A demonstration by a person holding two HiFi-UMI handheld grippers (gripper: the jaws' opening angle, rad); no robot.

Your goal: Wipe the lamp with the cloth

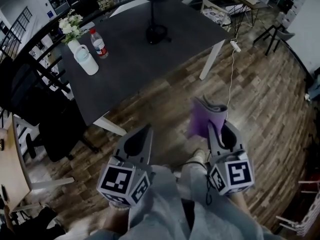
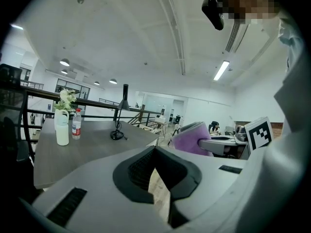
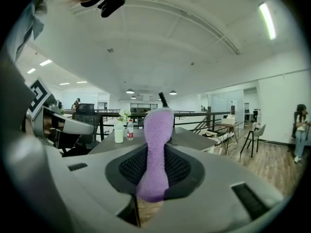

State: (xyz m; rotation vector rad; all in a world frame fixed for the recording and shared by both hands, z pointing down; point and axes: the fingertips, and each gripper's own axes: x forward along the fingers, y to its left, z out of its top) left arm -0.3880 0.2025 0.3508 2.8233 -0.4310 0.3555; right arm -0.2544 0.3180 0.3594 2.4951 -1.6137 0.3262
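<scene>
Head view: right gripper [image 1: 219, 126], fingers clamped on folded purple cloth [image 1: 206, 118], over wood floor [image 1: 260, 99]. Left gripper [image 1: 141, 136], fingers closed, nothing between. Black lamp [image 1: 156, 33] upright on dark desk [image 1: 165, 59], well apart from cloth.

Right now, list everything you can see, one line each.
table: one, dark grey, ahead on the wood floor
lamp: one, black, far side of the table
water bottle: one, clear with red cap, table's left end
white bottle: one, white, beside the water bottle
flower vase: one, white with pale flowers, behind both bottles
chair: one, black, left of the table
cloth: one, purple, clamped in the right tool
left tool: one, grey, shut, empty
right tool: one, grey, shut on the cloth
</scene>
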